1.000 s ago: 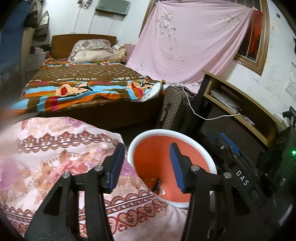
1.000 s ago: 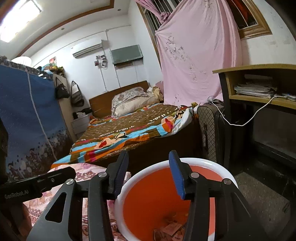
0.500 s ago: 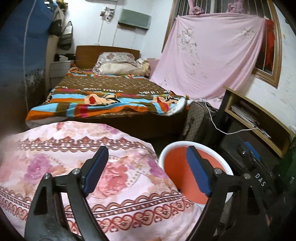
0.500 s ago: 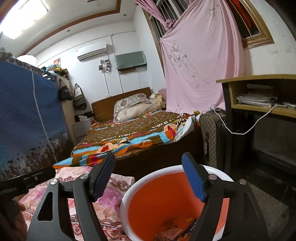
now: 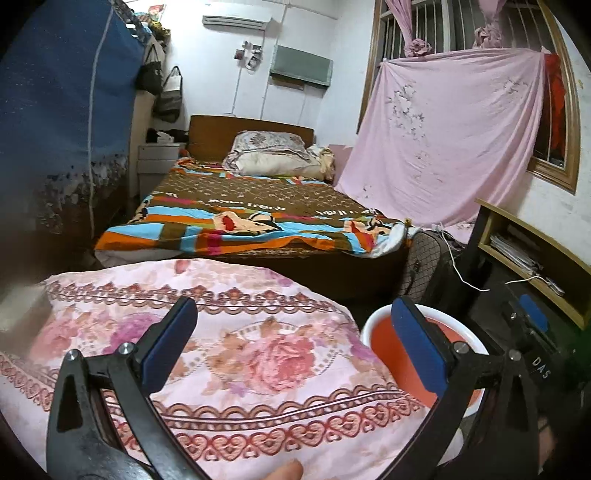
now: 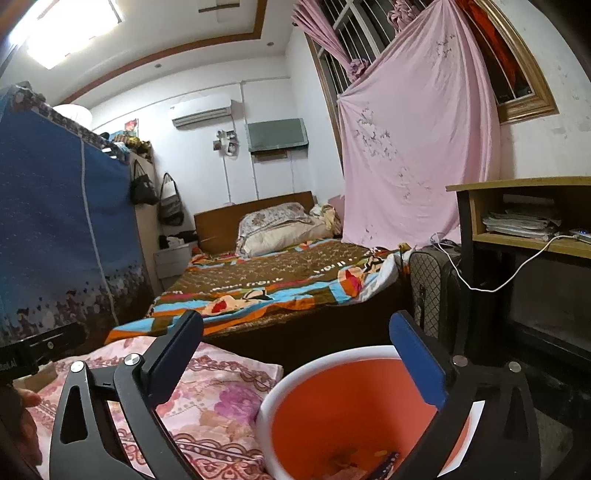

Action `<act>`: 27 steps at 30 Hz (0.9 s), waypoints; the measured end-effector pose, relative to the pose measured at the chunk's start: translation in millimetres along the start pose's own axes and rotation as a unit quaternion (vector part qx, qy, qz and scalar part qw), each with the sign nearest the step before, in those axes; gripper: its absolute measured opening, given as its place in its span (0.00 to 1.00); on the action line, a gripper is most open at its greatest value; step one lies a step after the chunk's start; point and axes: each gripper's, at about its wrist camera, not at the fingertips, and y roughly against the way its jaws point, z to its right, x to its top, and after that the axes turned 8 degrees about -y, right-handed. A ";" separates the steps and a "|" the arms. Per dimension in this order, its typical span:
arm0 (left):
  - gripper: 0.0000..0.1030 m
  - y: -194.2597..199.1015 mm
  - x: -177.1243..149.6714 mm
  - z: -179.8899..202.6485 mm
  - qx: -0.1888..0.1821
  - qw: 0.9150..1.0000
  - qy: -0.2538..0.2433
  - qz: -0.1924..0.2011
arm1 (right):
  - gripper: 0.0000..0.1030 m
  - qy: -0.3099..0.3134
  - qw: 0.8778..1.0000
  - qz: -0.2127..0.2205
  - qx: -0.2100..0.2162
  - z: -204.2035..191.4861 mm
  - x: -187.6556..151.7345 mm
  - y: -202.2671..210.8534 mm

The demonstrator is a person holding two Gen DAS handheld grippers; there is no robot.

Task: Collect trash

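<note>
Jaws on your left gripper and right gripper have just been opening, now wide with nothing between them. Your round orange bin with the white rim stands beside the pink floral cloth, scraps of trash lying at its bottom.

A bedroom with white walls and a wood-trimmed ceiling; a bright ceiling light glows at the upper left of the right wrist view. A bed with a wooden headboard fills the centre, covered by a striped, colourful blanket, with a pillow at its head. A blue fabric wardrobe stands at the left, handbags hanging beside it. An air conditioner is mounted high on the far wall. At the right, a pink sheet drapes over a barred, wood-framed window, above a wooden shelf holding papers, a white cable trailing down from it
</note>
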 end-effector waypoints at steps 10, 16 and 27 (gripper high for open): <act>0.89 20.1 -6.6 -22.1 0.030 0.999 0.014 0.009 | 1.00 0.017 1.000 0.014 0.012 -18.5 -4.0 6.8; 0.89 37.9 -14.6 -31.1 0.045 0.999 0.010 0.020 | 1.00 0.020 0.999 0.016 0.027 -27.8 -5.0 16.2; 0.89 71.8 -31.0 -44.5 0.070 0.997 0.007 0.038 | 1.00 0.053 0.997 0.026 0.055 -56.4 -16.9 42.4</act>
